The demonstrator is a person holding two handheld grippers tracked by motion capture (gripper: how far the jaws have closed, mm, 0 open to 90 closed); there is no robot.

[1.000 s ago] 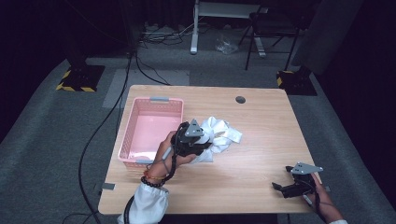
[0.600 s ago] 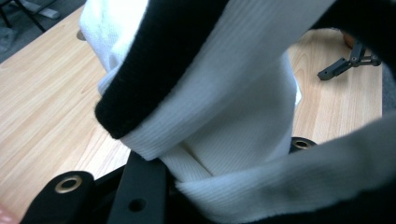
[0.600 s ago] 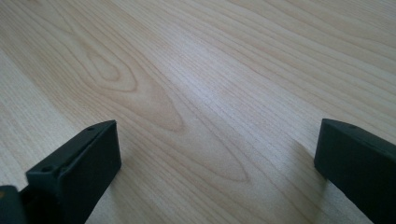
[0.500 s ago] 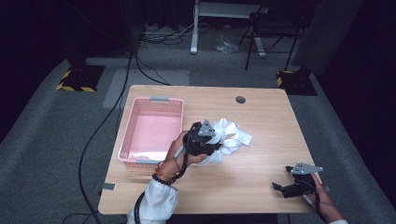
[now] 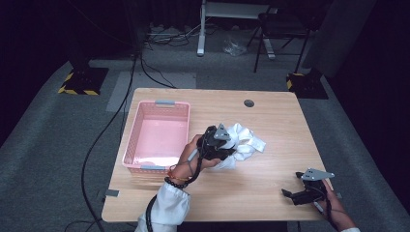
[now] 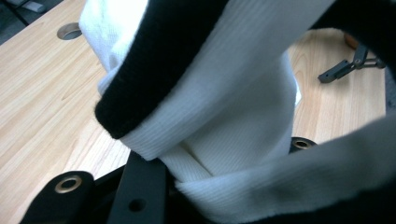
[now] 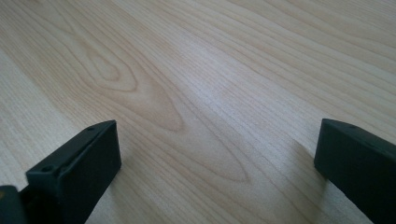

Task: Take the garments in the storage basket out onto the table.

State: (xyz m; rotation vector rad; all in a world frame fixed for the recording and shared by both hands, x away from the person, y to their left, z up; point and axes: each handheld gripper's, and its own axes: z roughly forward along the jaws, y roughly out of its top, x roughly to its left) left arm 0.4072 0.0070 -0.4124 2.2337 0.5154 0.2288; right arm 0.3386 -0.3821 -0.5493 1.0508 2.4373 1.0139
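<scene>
At a wooden table (image 5: pixel 270 121) ringed by dark floor, we see the left gripper (image 5: pixel 223 145) raised near the table's middle, just right of a pink basket (image 5: pixel 128 145), with a white cloth (image 5: pixel 245 140) bunched against its jaws. The cloth spills to the gripper's right and away from the person, its far folds lying on or just over the wood; we cannot tell which. From the left gripper view, the cloth (image 6: pixel 243 107) is ribbed, edged with a black band, and drapes right over the black jaws, crowding close to the camera. We take the jaws to be closed on a fold of it, since the fabric hangs from them above the tabletop, though the pinch itself is buried under the folds. A round hole (image 5: pixel 249 103) in the table sits beyond the cloth, toward the far edge. The right gripper (image 5: pixel 290 195) rests low at the near right corner, well apart from the cloth, held by a hand (image 5: pixel 336 210) coming in from the bottom. In the right gripper view its two jaws stand wide apart with bare wood grain (image 7: pixel 201 93) between them and nothing held.
</scene>
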